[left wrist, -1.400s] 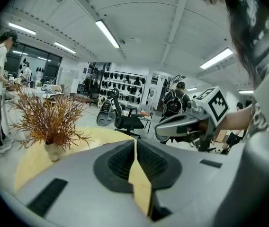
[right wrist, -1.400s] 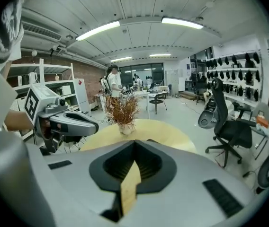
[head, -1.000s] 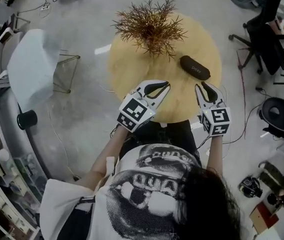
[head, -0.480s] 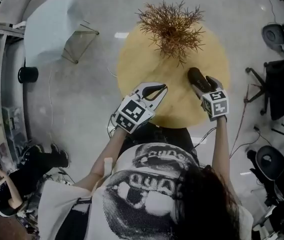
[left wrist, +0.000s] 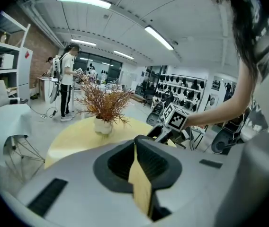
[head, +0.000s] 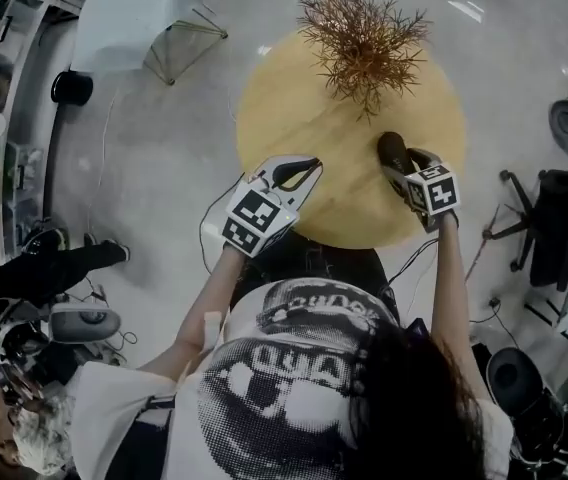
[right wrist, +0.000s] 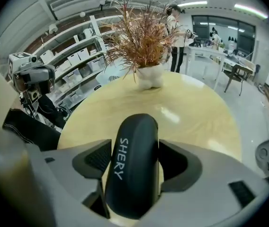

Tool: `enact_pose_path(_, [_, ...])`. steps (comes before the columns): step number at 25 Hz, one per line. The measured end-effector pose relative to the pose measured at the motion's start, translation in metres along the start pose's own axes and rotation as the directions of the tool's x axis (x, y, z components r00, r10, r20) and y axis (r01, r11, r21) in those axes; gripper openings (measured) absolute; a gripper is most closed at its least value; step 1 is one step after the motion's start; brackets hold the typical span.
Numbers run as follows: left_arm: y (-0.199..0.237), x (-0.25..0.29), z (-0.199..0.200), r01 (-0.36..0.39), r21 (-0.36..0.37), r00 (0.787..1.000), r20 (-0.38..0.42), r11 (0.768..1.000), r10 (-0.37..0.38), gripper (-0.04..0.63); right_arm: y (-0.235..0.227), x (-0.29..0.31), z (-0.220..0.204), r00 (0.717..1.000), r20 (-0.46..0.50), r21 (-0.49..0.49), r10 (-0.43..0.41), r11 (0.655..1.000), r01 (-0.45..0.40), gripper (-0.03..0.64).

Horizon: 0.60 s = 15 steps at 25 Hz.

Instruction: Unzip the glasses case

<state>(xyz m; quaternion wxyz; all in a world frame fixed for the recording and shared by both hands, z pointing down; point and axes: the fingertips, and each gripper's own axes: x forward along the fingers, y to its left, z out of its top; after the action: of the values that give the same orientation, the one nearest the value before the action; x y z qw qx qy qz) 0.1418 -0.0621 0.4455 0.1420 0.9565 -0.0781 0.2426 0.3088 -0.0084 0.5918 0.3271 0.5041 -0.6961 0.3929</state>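
Note:
A black glasses case (head: pixel 391 146) printed "SHERY" lies on the round wooden table (head: pixel 294 98), near its right front edge. My right gripper (head: pixel 404 166) points steeply down over it. Its jaws are opening and straddle the case (right wrist: pixel 132 174) from both sides, with the case lying lengthwise between them (right wrist: pixel 135 148). I see no clear pinch on it. My left gripper (head: pixel 314 166) hovers over the table's front edge to the left, shut with nothing in it; only a thin slit shows between its jaws (left wrist: pixel 135 143). The zipper is not visible.
A white pot of dried reddish branches (head: pixel 364 43) stands at the table's far side, beyond the case (right wrist: pixel 144 37). Office chairs (head: pixel 564 198) stand right of the table, a white chair (head: pixel 134 8) at the far left. People stand in the background.
My right gripper has gone forward and down from the table's near edge to the case, and its jaws have spread around it. The left gripper has tilted and sunk slightly.

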Motion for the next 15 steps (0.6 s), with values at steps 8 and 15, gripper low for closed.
enact_pose_path(8, [-0.005,-0.017,-0.022,-0.133,-0.071,0.991,0.010,0.989,0.134,0.021,0.004,0.000,-0.003,0.993,0.023,-0.032,0.112,0.993,-0.111,0.308])
enact_pose_path(15, [-0.014,-0.012,-0.042,-0.133,-0.034,0.991,-0.003,0.991,0.133,0.021,0.024,0.000,-0.001,0.982,-0.035,-0.198,0.187,0.962,-0.190,0.304])
